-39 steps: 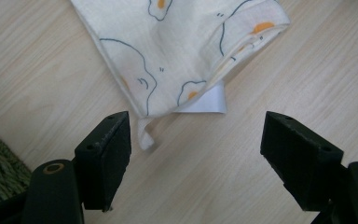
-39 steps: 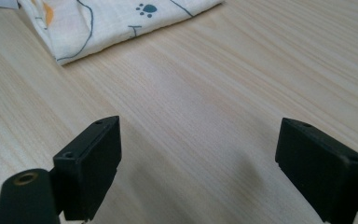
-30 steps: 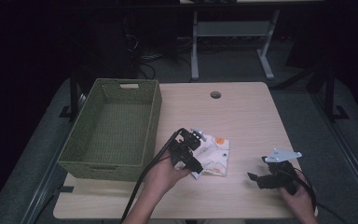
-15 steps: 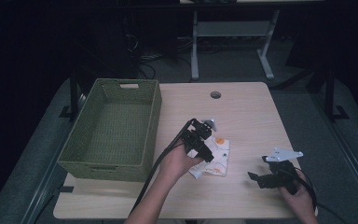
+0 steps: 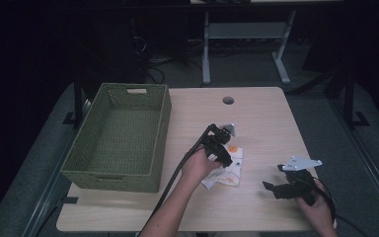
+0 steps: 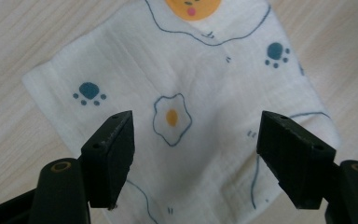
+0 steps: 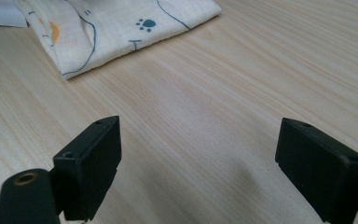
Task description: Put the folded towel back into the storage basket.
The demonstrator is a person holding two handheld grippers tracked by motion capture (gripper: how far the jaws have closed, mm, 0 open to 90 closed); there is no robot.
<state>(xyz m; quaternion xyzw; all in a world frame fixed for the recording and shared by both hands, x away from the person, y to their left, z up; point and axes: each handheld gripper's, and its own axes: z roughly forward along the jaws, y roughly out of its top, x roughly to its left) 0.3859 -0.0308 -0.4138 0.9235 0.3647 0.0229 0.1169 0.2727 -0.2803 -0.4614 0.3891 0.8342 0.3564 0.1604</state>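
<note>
A folded white cloth (image 5: 232, 173) printed with fried eggs and blue paw prints lies on the wooden table (image 5: 261, 123), right of centre. My left gripper (image 5: 223, 152) hovers over the cloth's far-left part, pointing down. In the left gripper view its jaws (image 6: 196, 126) stand open above the cloth (image 6: 177, 79), straddling a fried-egg print, with nothing between them. My right gripper (image 5: 272, 178) rests low near the table's front right, aimed left toward the cloth. In the right gripper view it (image 7: 198, 135) is open over bare wood, the cloth (image 7: 116, 28) lying ahead of it.
A green woven basket (image 5: 118, 138), empty, stands on the table's left half. A round cable hole (image 5: 228, 100) sits near the far edge. Black cables trail from both grippers toward the front edge. Desk legs and dark floor lie beyond the table.
My left gripper has moved away from the person and slightly right, over the cloth. The right gripper and the cloth have stayed put.
</note>
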